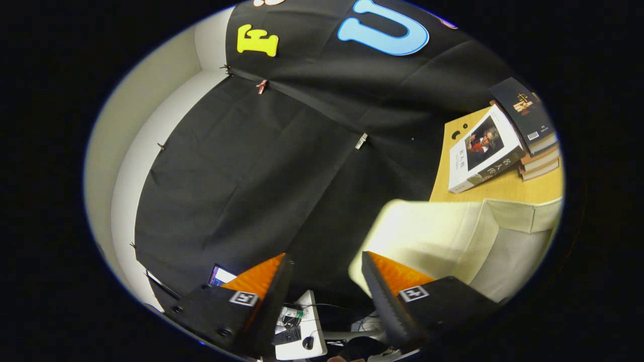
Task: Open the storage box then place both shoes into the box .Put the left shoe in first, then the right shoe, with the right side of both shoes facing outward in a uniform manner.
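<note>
While tongs (324, 281) gape, books (508, 143) apparently overlook box (453, 236).

Tool (324, 281) tilted, fingers spread apart, gripping nothing

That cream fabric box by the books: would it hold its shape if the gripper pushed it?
Probably not firmly: the storage box looks like soft cloth with folded flaps, so likely light and yielding. The open gripper holds nothing.

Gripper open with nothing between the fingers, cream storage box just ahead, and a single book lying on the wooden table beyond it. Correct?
Not quite: the gripper view shows a stack of books on the wooden table, not one. The gripper is open and empty, with the cream storage box just ahead.
</note>
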A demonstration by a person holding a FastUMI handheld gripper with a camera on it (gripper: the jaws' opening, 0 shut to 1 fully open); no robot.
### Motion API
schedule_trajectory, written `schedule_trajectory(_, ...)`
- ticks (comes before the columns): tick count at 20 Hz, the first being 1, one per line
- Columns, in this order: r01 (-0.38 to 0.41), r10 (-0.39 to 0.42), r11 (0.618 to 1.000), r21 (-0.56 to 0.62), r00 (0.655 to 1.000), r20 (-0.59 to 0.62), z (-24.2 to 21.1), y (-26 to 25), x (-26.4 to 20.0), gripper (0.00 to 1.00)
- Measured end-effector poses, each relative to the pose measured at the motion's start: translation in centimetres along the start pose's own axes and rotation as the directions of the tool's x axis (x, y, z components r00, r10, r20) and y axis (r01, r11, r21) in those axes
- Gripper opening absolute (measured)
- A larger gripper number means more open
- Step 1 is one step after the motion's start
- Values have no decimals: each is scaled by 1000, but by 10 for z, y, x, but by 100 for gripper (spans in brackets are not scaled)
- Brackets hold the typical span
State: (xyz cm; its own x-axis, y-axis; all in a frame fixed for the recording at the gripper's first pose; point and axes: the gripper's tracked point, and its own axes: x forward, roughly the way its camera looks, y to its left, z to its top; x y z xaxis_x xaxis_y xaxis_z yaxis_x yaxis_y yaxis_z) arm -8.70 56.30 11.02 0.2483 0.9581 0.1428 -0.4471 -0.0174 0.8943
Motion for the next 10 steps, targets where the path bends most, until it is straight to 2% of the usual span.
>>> schedule_trajectory(1,3,-3,1000,-11,1000,4,0,-1,-3,91)
schedule_trajectory(3,20,-20,999,-42,1000,3,-2,-7,-7,91)
schedule_trajectory(5,50,-49,995,-89,999,7,-4,-12,-16,96)
schedule_trajectory(10,146,-135,953,-265,989,58,-6,-19,-64,96)
